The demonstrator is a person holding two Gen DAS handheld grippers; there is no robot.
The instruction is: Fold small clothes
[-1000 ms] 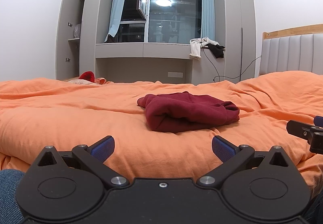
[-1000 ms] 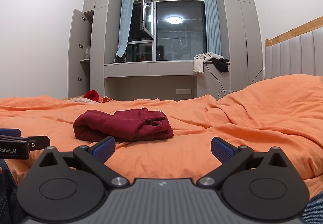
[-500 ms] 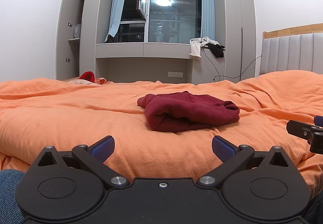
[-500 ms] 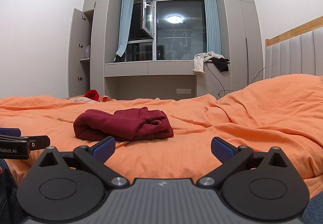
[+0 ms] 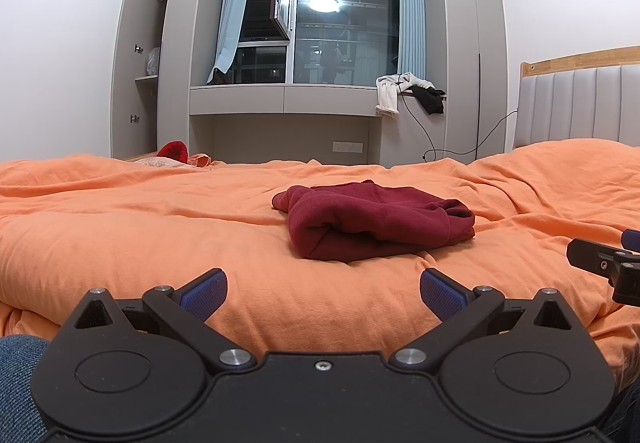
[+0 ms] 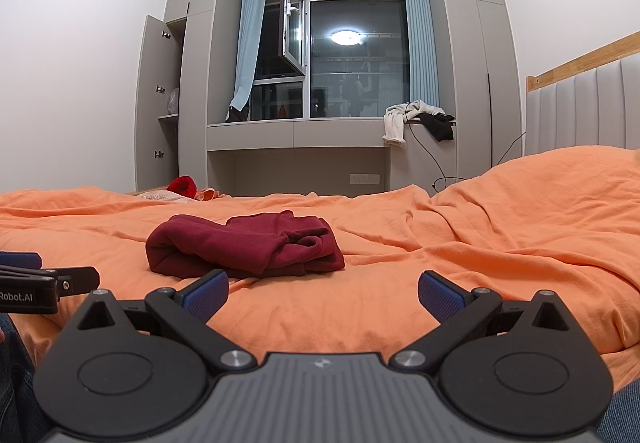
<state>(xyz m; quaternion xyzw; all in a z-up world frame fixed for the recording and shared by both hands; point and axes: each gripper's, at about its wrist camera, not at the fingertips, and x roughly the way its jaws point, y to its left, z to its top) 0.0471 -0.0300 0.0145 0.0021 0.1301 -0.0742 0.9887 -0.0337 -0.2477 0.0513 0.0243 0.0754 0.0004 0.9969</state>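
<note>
A dark red folded garment lies on the orange bedcover. The left gripper and right gripper hover nearby, jaws spread, empty. Garment type unclear.

Headboard cut off right.

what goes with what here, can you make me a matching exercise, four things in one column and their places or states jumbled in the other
Things:
1. dark red garment
2. white cloth
3. left gripper
4. cabinet door

Places or states:
A. swung open, by the left wall
B. draped over the ledge under the window
C. lying bunched on the orange bedcover
D. jaws wide apart, holding nothing

Pairs: 1-C, 2-B, 3-D, 4-A
</note>
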